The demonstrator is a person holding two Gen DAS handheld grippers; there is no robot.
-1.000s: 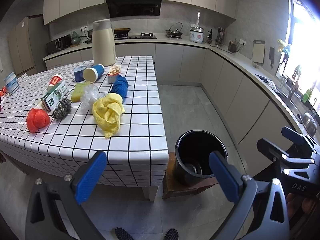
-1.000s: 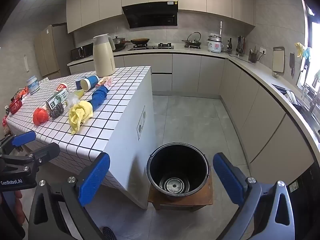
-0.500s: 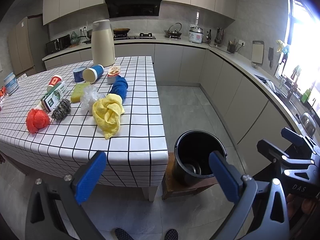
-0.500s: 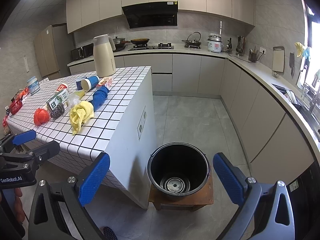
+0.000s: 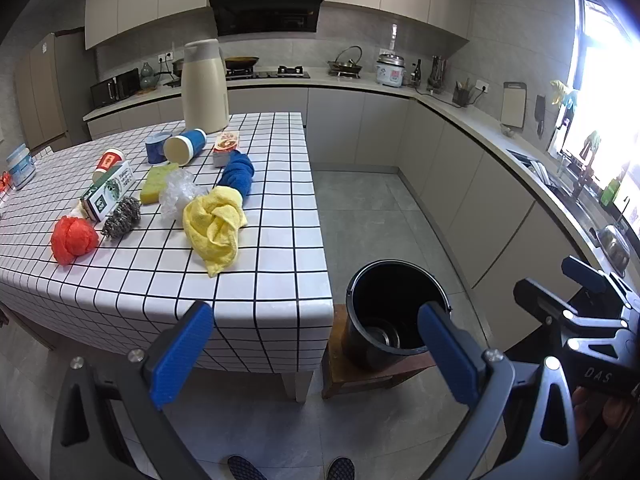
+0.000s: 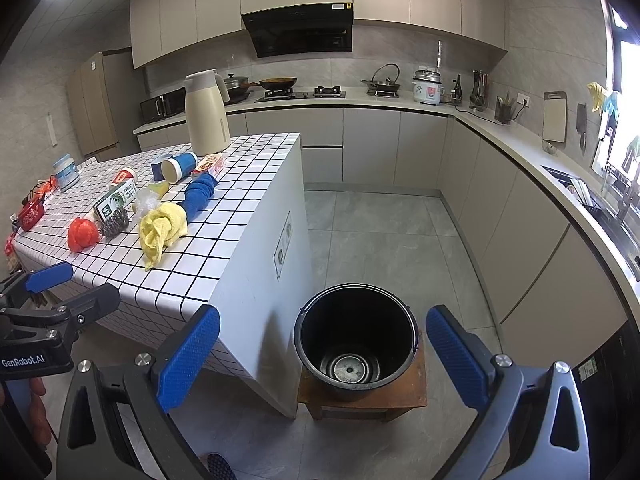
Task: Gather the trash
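Both grippers hang in the air with jaws wide open and empty. From the left gripper [image 5: 312, 350], the trash lies on the tiled bench [image 5: 276, 276] toward eleven o'clock: a red plastic wad [image 5: 73, 239], a clear plastic wad [image 5: 177, 192], cups and cartons. The left gripper is judged nearer. The yellow cloth [image 5: 215, 230] sits in the approach path (probably not trash). The black bin [image 6: 356, 342] stands on a wooden stool at twelve o'clock from the right gripper [image 6: 322, 350].
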